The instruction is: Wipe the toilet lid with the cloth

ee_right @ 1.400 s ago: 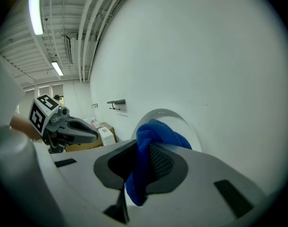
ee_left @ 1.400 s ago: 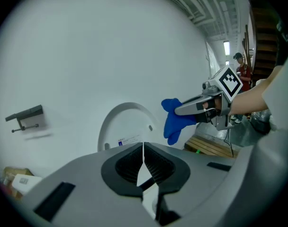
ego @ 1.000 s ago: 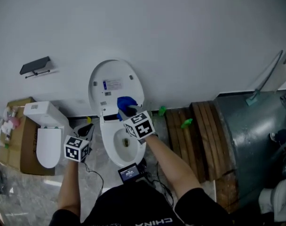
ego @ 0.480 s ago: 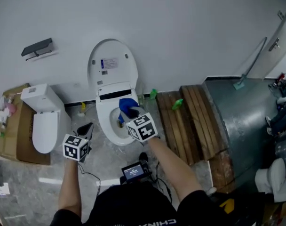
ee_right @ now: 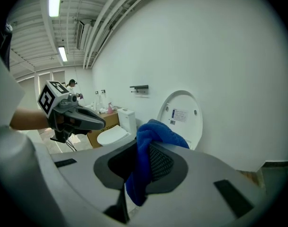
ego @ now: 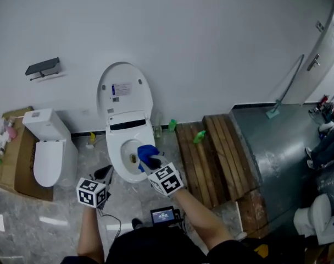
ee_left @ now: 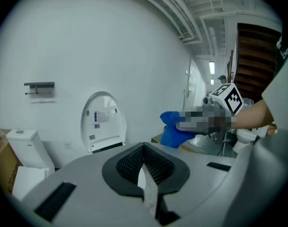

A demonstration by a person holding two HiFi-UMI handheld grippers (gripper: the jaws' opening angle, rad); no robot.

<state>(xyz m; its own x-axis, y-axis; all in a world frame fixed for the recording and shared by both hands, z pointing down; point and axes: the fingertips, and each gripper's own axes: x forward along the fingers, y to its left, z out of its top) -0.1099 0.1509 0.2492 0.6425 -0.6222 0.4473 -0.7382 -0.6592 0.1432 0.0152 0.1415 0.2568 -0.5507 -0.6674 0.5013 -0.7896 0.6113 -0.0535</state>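
Blue cloth (ee_right: 145, 160) clamped in right gripper (ego: 154, 163) jaws, over toilet bowl (ego: 117, 163), short of upright toilet lid (ego: 124, 89). Left gripper (ee_left: 146, 183) jaws together, empty. Best: reach lid, press cloth flat, overlap strokes.

The left gripper (ee_left: 145, 176) and the right gripper (ego: 154, 160) are smooth and grey, with dark bumpy pads inside. Each has a cube (ego: 92, 192) with black and white squares. The person wears a black shirt (ego: 156, 244).

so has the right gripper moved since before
Yes, the right gripper with the cloth drew back from the toilet lid toward the bowl's front rim.
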